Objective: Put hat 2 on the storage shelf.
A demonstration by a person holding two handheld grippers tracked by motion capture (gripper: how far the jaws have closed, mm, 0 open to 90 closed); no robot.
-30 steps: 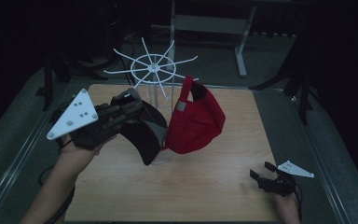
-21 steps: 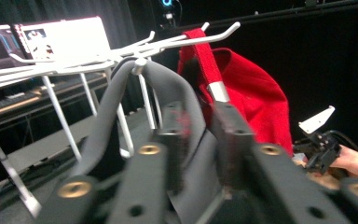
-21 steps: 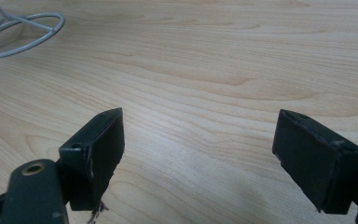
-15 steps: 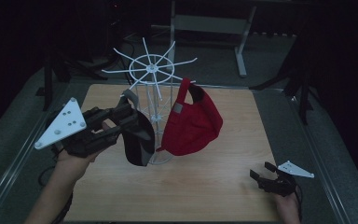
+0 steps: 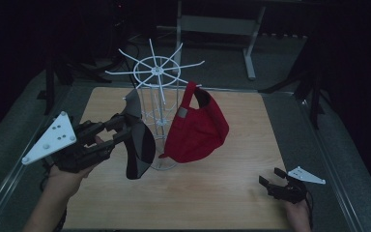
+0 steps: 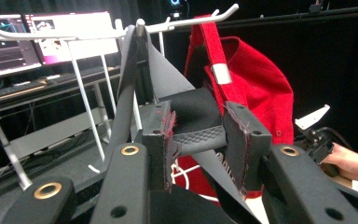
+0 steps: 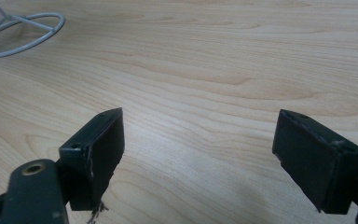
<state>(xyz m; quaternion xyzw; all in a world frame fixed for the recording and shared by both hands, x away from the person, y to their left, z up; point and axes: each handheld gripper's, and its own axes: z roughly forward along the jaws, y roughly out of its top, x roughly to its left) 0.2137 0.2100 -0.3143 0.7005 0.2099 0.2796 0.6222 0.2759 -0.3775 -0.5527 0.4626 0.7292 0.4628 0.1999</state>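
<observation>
The left gripper (image 5: 125,128) has just spread its jaws and drawn back a little from the white rack (image 5: 157,72); the black cap (image 5: 139,142) now hangs from a rack arm by its strap, beside the red cap (image 5: 198,130), so the hanging looks done. The left gripper view shows the strap (image 6: 198,140) lying loose between the pads, unpinched. The right gripper (image 7: 200,158) rests wide open over the bare table (image 7: 214,56), well apart from the rack.
</observation>
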